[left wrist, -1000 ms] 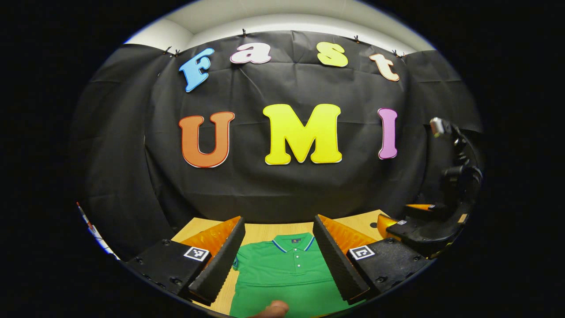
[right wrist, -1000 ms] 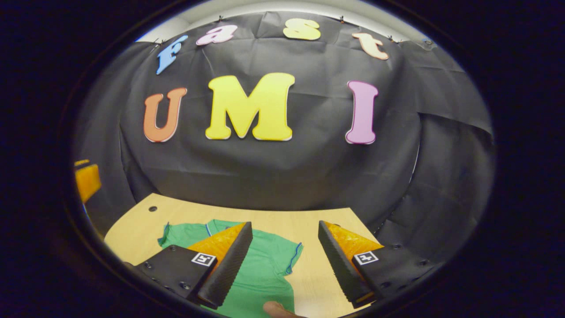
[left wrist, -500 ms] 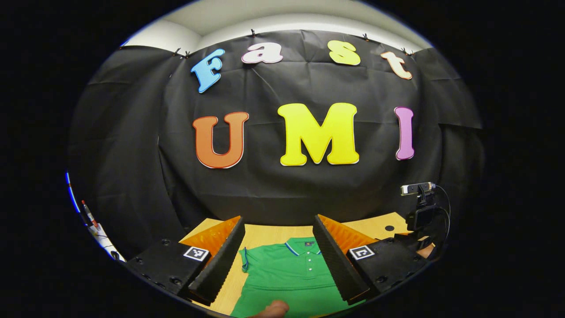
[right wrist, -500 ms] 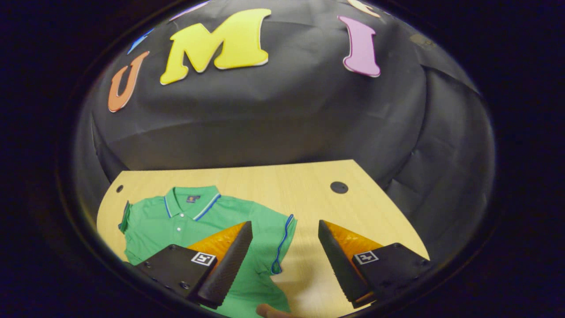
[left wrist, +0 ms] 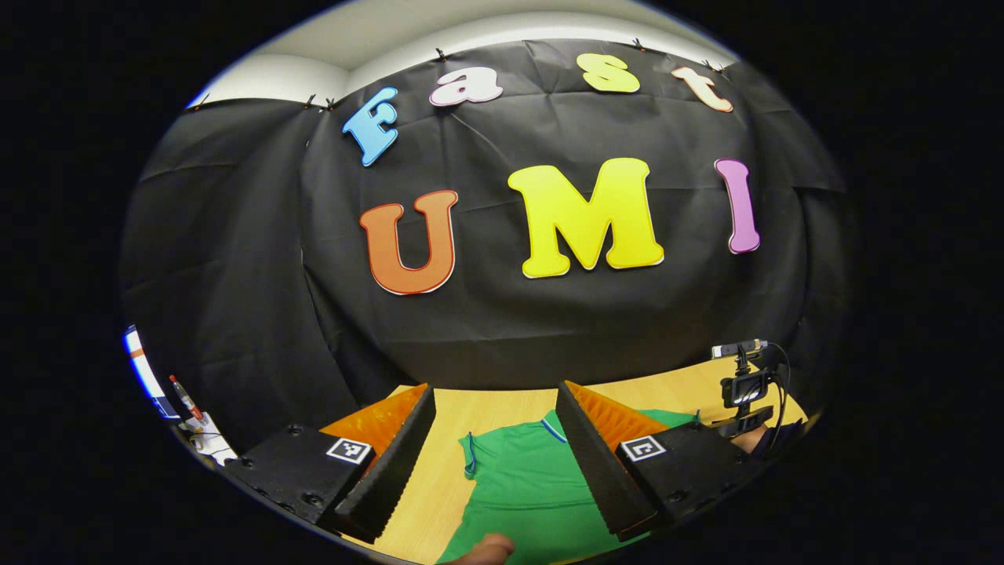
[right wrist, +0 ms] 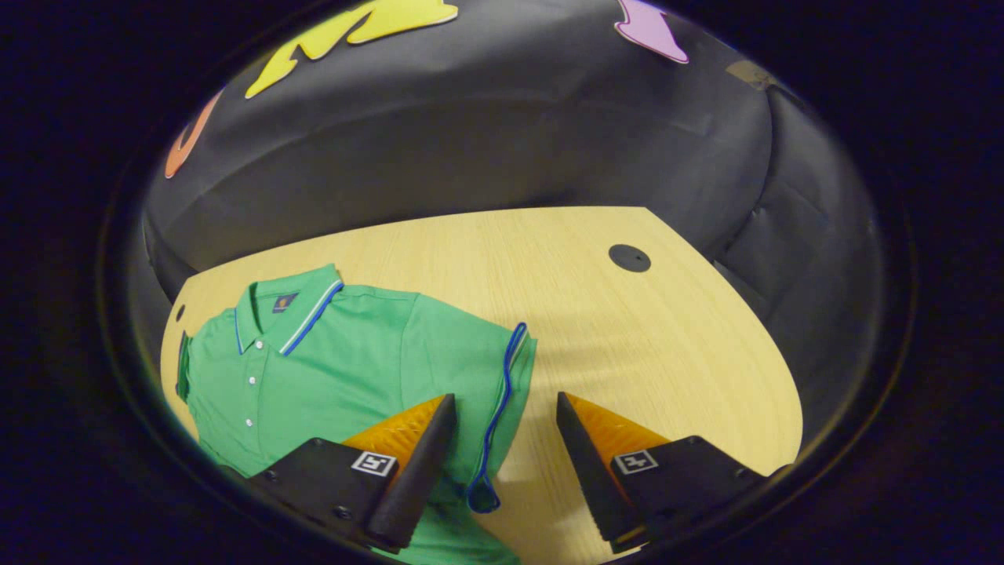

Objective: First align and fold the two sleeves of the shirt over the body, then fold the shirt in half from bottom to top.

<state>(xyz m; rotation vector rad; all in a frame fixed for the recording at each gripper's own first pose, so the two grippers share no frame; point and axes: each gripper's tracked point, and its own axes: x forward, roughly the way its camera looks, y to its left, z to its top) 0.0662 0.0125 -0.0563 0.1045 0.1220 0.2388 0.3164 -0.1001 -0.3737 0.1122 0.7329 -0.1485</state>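
Both grippers open above green shirt, nothing held.

Left gripper view: left gripper [left wrist: 494, 459] has jaws spread wide, empty; shirt [left wrist: 522, 486] lies flat on the wooden table [left wrist: 451, 412], seen between the fingers, blue-trimmed sleeve edge on its left. Other gripper rig [left wrist: 745, 392] sits far right.
Right gripper view: right gripper [right wrist: 502, 463] jaws wide apart, empty, straddling the blue-trimmed sleeve [right wrist: 490, 384]; shirt [right wrist: 345, 353] flat on table [right wrist: 627, 337], collar toward the wall.

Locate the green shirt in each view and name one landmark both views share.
Left gripper view: the shirt lies low centre, between this gripper's fingers, its collar partly hidden by one of them.
Right gripper view: the shirt lies lower left on the table, collar toward the wall.
Shared landmark: the blue-trimmed collar.
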